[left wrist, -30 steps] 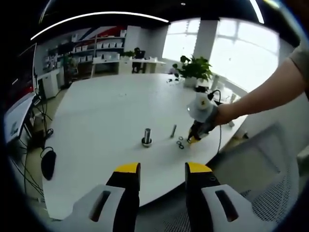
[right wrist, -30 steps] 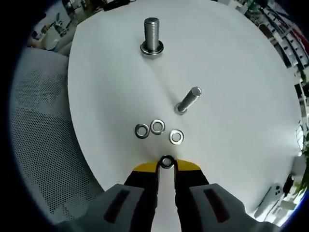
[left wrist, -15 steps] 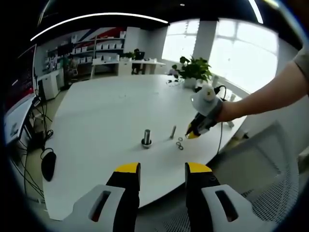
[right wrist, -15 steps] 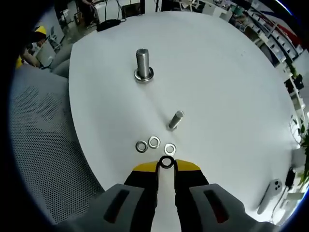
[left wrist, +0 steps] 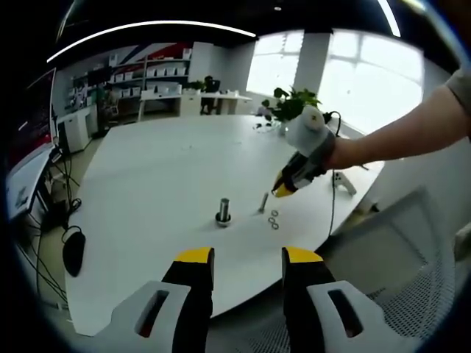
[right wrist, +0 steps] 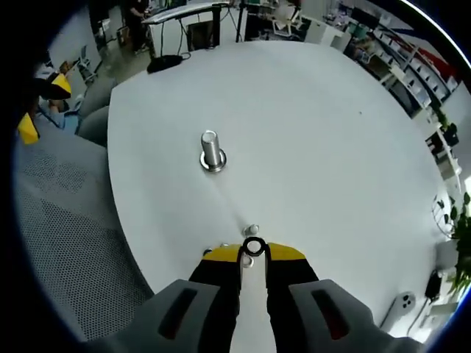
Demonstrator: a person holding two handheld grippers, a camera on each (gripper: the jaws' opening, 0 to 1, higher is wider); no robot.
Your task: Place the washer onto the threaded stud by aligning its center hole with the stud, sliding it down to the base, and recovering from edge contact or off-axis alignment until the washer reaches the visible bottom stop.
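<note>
An upright threaded stud (right wrist: 211, 151) (left wrist: 223, 209) with a wide base stands on the round white table (right wrist: 316, 132). My right gripper (right wrist: 254, 254) is shut on a small steel washer (right wrist: 254, 246), held on edge between the yellow tips, high above the table and short of the stud. In the left gripper view the right gripper (left wrist: 282, 190) hangs above a lying bolt (left wrist: 263, 201) and loose washers (left wrist: 273, 218). My left gripper (left wrist: 241, 259) is open and holds nothing, well back from the table's near edge.
A lying bolt's end (right wrist: 252, 230) peeks out just beyond my right tips. A grey mesh chair (right wrist: 59, 213) sits against the table's edge. A phone-like device (right wrist: 403, 303) lies far right. A potted plant (left wrist: 294, 107) stands at the table's far side.
My right gripper has risen with the washer, so the table and stud look smaller and the loose washers have slipped under its tips. The left gripper has stayed put.
</note>
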